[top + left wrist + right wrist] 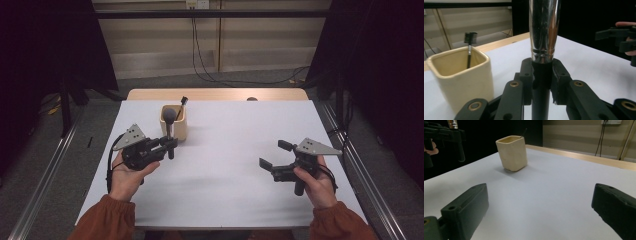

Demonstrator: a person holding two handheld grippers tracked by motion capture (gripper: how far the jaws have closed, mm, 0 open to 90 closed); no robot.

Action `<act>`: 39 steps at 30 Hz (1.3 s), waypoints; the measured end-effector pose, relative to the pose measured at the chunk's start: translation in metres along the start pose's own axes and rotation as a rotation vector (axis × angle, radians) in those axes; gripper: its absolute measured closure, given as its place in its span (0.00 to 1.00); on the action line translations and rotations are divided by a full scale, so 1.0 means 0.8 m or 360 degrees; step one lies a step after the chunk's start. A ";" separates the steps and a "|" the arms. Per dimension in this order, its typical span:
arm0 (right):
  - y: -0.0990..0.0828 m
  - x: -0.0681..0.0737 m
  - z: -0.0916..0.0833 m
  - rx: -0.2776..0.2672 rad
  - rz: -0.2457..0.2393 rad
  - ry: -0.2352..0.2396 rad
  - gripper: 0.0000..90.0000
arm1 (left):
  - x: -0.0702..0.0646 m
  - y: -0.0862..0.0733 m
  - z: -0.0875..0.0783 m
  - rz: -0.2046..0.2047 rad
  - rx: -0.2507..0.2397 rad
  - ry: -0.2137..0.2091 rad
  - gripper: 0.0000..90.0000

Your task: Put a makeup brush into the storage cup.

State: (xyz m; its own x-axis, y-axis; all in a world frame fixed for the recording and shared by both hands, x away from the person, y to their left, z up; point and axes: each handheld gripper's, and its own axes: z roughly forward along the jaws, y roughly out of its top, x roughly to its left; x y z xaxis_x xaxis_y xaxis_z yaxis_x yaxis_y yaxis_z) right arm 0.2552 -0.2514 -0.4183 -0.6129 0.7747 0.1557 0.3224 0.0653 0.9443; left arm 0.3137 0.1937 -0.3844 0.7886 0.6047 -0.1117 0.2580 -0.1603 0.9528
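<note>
Chrome and black, the brush (543, 37) stands upright between the jaws of the left gripper (167, 145), whose pads clamp its black handle just below the shiny ferrule. In the high view its dark bristle head (170, 115) sits above the jaws, just in front of the cup's near wall. The cream cup (174, 122) is just beyond that gripper and a little to its right; in the left gripper view it stands to the left of the jaws, close by. A thin spoolie (470, 47) leans inside the cup, its head above the rim. The right gripper (274, 155) is well apart from the brush, across the white table (235, 190) from it. Its jaws stand wide apart with nothing between them, above bare tabletop, and point toward the cup, which is well ahead of them and to the left.
</note>
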 end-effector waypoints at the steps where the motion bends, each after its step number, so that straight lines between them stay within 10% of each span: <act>1: -0.002 -0.001 -0.003 -0.0010 0.0003 -0.0018 0.01 | 0.002 0.001 0.000 -0.0001 -0.0007 0.0009 0.83; 39: -0.046 -0.011 -0.054 -0.0123 -0.0054 -0.0305 0.00 | 0.057 0.063 0.019 -0.0009 -0.0142 0.0197 0.83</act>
State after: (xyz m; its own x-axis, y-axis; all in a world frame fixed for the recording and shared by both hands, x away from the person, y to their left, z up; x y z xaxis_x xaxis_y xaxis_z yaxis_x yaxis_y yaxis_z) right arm 0.2176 -0.2880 -0.4422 -0.4716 0.8788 0.0723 0.2430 0.0507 0.9687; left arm 0.3712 0.2015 -0.3457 0.7109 0.6979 -0.0870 0.2073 -0.0897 0.9742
